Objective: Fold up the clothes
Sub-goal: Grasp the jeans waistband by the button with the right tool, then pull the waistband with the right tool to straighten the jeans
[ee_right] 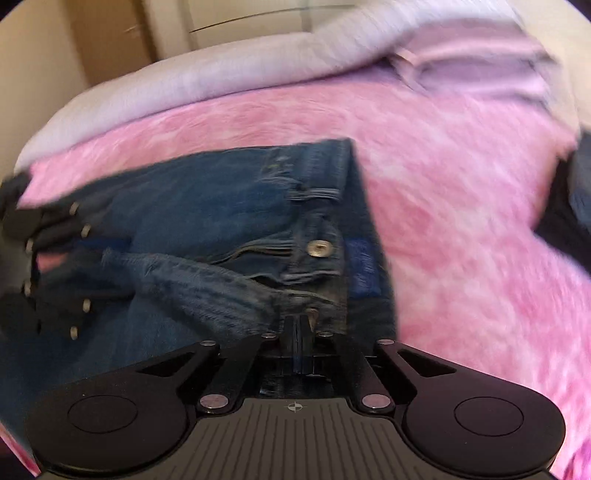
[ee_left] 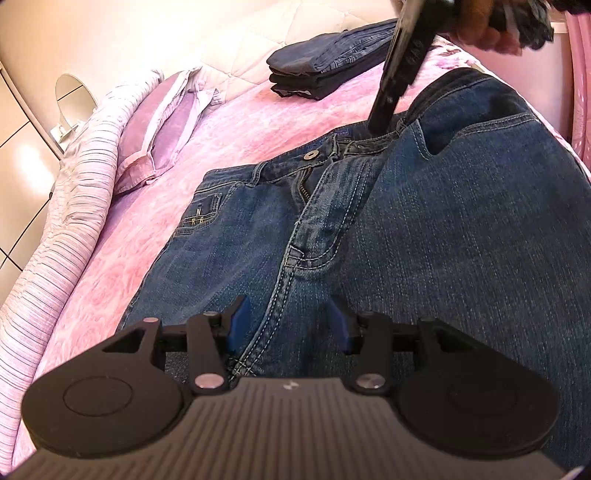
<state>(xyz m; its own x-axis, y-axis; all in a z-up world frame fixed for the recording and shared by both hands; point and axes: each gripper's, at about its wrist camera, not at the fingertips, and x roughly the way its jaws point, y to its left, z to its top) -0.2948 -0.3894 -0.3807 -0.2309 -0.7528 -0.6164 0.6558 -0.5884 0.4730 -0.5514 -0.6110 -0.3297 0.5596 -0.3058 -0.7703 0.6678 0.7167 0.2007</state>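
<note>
From the left wrist view, a pair of blue jeans (ee_left: 424,229) lay spread front-up on a bed with a pink cover (ee_left: 122,258), waistband away from the camera and fly open below the metal button (ee_left: 313,155). The left gripper (ee_left: 286,325) sat low over the crotch seam, its blue-padded fingers (ee_left: 236,325) standing apart with denim between them. Whether the pads pressed the cloth could not be told from here. The right gripper (ee_left: 380,123) came down from above in a person's hand (ee_left: 487,33), its tip at the waistband just right of the button. A stack of folded dark jeans (ee_left: 325,62) lay farther up the bed, near a lilac pillow (ee_left: 166,125).

From the right wrist view, blurred by motion, the right gripper (ee_right: 297,325) had its fingers drawn together on the waistband edge, a bunched ridge of denim rising to the tips. The jeans (ee_right: 207,218) lay on the pink cover (ee_right: 461,229), and the left gripper's dark linkage showed at the left edge.

The step in hand looked like the first fold: the waistband pinched and the middle seam steadied so one half could go over the other. The next move would call for lifting the pinched side and carrying it across toward the far hip, keeping the seam as the crease line and the legs aligned.
</note>
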